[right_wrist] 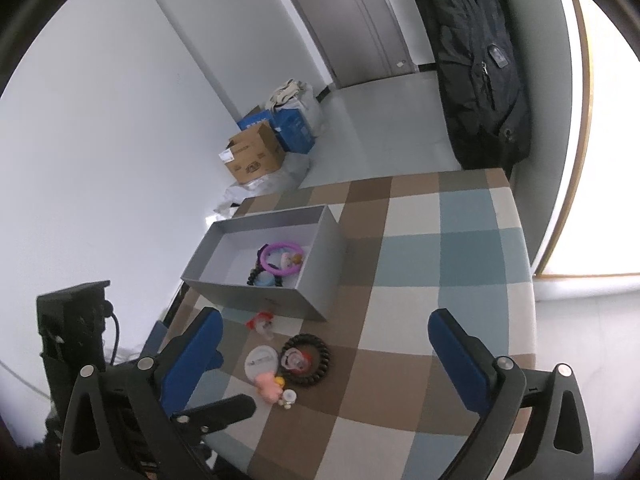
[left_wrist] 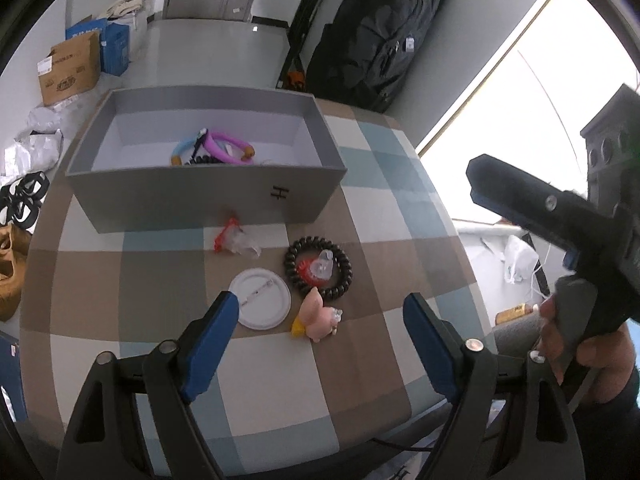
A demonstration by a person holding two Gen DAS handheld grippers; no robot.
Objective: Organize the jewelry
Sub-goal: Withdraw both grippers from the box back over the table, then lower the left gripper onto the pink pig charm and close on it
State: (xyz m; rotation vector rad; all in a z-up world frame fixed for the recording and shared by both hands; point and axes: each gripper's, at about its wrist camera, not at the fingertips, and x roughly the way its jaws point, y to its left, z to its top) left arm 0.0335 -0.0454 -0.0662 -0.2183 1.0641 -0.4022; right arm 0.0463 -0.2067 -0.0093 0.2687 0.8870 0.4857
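A grey open box (left_wrist: 200, 200) (right_wrist: 320, 256) stands on the checked table and holds a purple ring (left_wrist: 232, 146) (right_wrist: 280, 248), a blue ring (left_wrist: 182, 150) and dark beads. In front of it lie a black bead bracelet (left_wrist: 318, 268) (right_wrist: 306, 360) around a red and clear piece (left_wrist: 318, 270), a white round badge (left_wrist: 262, 300) (right_wrist: 261, 362), a pink pig charm (left_wrist: 318, 318) (right_wrist: 268, 388) and a red and clear clip (left_wrist: 236, 240) (right_wrist: 262, 324). My left gripper (left_wrist: 320, 308) is open, just above the badge and pig. My right gripper (right_wrist: 326, 324) is open and empty, higher up.
The checked tablecloth (left_wrist: 380, 208) (right_wrist: 440, 280) covers a small table with edges close on all sides. A black backpack (left_wrist: 376, 36) (right_wrist: 476, 60) hangs beyond the far edge. Cardboard and blue boxes (left_wrist: 76, 64) (right_wrist: 260, 148) sit on the floor. The right gripper shows in the left wrist view (left_wrist: 540, 208).
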